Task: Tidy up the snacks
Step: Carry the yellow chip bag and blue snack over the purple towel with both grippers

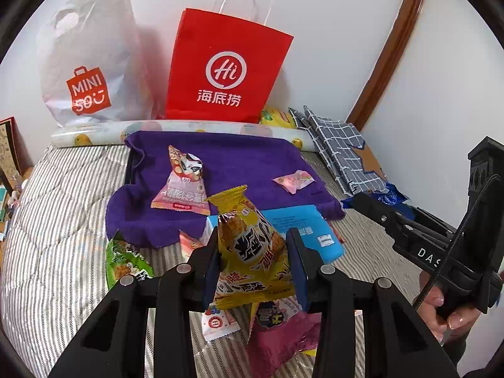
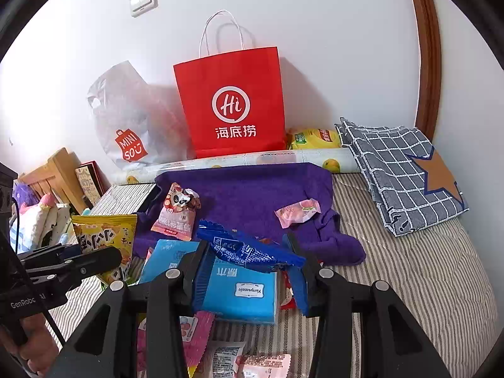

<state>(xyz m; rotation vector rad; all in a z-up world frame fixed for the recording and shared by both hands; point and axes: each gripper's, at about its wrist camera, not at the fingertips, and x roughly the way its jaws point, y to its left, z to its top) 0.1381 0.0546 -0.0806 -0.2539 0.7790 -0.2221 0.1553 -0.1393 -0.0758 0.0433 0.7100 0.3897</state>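
My left gripper (image 1: 253,237) is shut on a yellow snack packet (image 1: 252,255) that it holds upright above the striped bed; the same packet (image 2: 104,236) shows at the left of the right wrist view. My right gripper (image 2: 247,245) is shut on a crinkled blue snack packet (image 2: 249,252), which lies crosswise between its pads. On a purple towel (image 1: 239,157) ahead lie a pink panda packet (image 1: 182,186) and a small pink candy (image 1: 293,181). A red paper bag (image 1: 226,63) and a white plastic bag (image 1: 88,63) stand against the wall.
A blue tissue pack (image 2: 242,293) lies under the right gripper. A green packet (image 1: 126,261), a magenta packet (image 1: 280,330) and small wrapped sweets lie near the left gripper. At the back right lies a folded checked cloth (image 2: 403,170), and a patterned roll (image 2: 252,160) runs along the wall.
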